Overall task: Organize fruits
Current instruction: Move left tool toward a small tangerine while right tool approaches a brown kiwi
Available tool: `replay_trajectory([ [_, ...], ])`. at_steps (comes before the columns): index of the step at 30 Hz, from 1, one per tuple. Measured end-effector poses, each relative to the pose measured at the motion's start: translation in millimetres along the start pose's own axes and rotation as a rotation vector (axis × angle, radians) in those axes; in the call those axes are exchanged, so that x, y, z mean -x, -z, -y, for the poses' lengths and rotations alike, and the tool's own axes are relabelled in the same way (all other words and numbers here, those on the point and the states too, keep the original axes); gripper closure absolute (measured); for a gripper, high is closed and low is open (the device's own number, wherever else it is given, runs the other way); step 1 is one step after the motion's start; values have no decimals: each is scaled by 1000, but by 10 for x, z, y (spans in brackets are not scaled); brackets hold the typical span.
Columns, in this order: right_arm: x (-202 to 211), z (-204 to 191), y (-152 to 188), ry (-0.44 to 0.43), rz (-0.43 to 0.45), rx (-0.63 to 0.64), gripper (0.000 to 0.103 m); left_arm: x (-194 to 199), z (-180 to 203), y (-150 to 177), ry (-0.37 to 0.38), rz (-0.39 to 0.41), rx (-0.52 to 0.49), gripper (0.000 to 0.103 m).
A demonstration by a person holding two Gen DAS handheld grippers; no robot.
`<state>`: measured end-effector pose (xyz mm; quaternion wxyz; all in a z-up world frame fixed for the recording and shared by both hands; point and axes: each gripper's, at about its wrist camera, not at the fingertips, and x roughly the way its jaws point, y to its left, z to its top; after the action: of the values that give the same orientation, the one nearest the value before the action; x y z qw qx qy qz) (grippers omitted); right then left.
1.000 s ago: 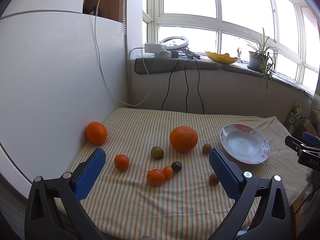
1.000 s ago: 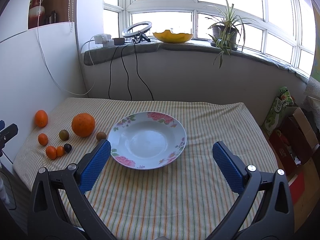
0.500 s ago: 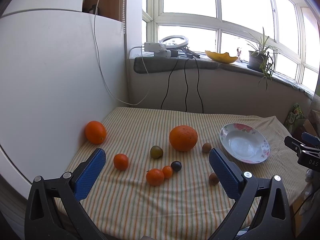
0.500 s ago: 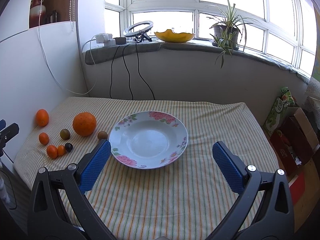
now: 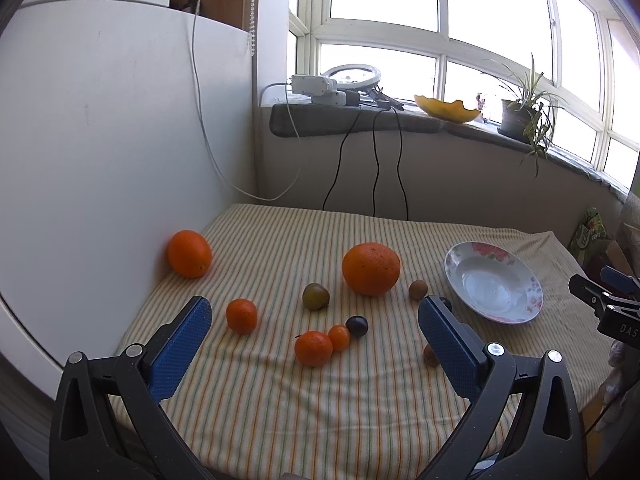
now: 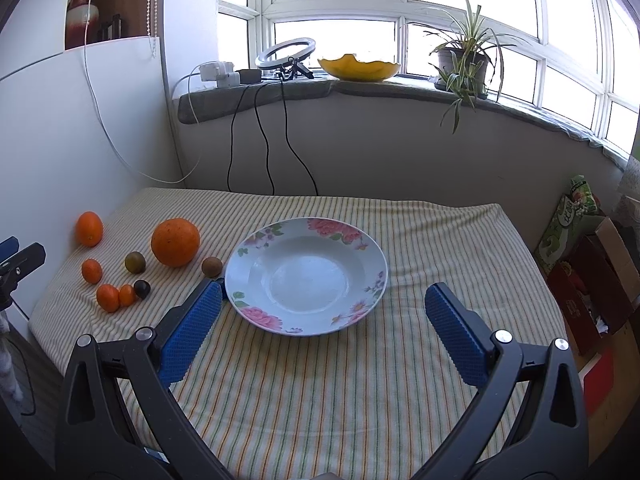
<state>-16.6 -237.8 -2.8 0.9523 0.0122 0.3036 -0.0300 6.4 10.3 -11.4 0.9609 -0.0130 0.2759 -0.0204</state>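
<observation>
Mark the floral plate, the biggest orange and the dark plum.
floral plate (image 6: 370, 248), right wrist view, far right rim.
biggest orange (image 5: 371, 268), left wrist view, centre of peel.
dark plum (image 5: 356, 326), left wrist view, centre of skin.

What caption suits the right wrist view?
Open right gripper hovers before an empty floral plate; fruits wait left.

Orange fruits (image 5: 371, 268), white floral-rimmed plate (image 6: 306, 276), green-and-orange striped cloth (image 6: 360, 392)

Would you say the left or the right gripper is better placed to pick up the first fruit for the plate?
Left, probably. The left gripper is open and faces the fruit cluster, with the small mandarin lying between its fingers in view. The right gripper is open over the empty floral plate, fruit off to its left.
</observation>
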Motion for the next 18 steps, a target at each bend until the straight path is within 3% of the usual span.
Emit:
replay_trajectory([
  [3,-11,-26,6,-19,13,8,0,-69,-95,43,17,-16,27,3],
  [8,-8,-128,41,-87,53,47,0,-202,-238,178,49,-65,61,21],
  [14,-141,-344,97,-157,2,110,1,-379,-279,350,77,-140,62,41],
  [18,-249,-514,167,-231,-56,150,8,-494,-302,427,97,-176,73,51],
])
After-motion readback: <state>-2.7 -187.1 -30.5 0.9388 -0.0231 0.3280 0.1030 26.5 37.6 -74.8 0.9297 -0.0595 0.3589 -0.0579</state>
